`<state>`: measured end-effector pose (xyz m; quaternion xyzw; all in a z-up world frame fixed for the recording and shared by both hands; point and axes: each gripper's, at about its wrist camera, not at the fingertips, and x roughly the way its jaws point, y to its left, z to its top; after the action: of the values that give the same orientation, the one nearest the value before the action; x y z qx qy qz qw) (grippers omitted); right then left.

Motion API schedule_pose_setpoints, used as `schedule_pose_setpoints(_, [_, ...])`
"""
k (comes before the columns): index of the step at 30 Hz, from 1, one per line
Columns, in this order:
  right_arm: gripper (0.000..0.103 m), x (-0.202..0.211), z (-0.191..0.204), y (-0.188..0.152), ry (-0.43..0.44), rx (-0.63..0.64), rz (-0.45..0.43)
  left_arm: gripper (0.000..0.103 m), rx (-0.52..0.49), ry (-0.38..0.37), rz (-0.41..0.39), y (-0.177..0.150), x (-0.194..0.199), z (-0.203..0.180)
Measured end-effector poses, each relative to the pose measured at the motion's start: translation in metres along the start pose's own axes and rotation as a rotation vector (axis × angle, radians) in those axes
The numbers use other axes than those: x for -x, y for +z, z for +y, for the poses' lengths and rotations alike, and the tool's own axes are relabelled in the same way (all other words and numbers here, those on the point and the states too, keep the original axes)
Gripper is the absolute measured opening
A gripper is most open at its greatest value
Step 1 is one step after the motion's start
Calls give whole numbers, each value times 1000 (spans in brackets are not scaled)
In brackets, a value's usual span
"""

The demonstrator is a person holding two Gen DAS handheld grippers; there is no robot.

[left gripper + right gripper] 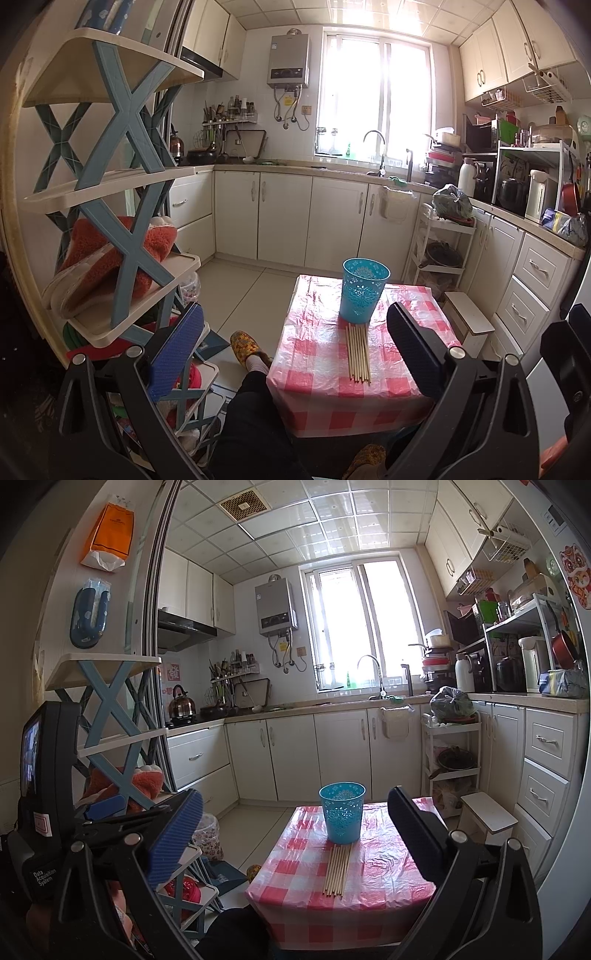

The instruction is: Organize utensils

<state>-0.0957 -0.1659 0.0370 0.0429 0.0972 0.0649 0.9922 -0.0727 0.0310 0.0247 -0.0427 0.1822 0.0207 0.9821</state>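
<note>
A bundle of several wooden chopsticks (357, 352) (337, 870) lies side by side on a small table with a red-and-white checked cover (314, 384) (384, 878). Right behind them stands an upright blue plastic cup (364, 290) (342, 811) with a cut-out pattern; its inside is not visible. My left gripper (295, 354) is open, held back from the table's near edge with nothing between its fingers. My right gripper (295, 838) is also open and empty, raised short of the table. The left gripper's body (48, 786) shows at the left of the right wrist view.
A blue-and-cream shelf rack (122, 192) (110, 709) with slippers stands close on the left. The person's leg and slippered foot (247, 350) are beside the table's left edge. A white step stool (469, 317) (487, 812) and a cart (450, 753) stand right of the table. Kitchen cabinets line the back.
</note>
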Motion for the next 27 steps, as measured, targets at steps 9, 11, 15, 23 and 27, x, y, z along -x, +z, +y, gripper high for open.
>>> schedule_pose_setpoints(9, [96,0,0,0,1,-1,-2,95,-1,0,0,-1,0,-1])
schedule_pose_setpoints(11, [96,0,0,-1,1,-1,-1,95,-1,0,0,-1,0,-1])
schedule_pose_setpoints(15, [96,1,0,-2,2,-2,-2,95,-1,0,1,-1,0,-1])
schedule_pose_setpoints(23, [96,-5,-1,-6,3,1,12,95,-2,-11,29,-4,-11,2])
schedule_pose_setpoints(27, [96,-32,-16,-19,-6,-16,89,95,-18,-23,105,-12,-43,0])
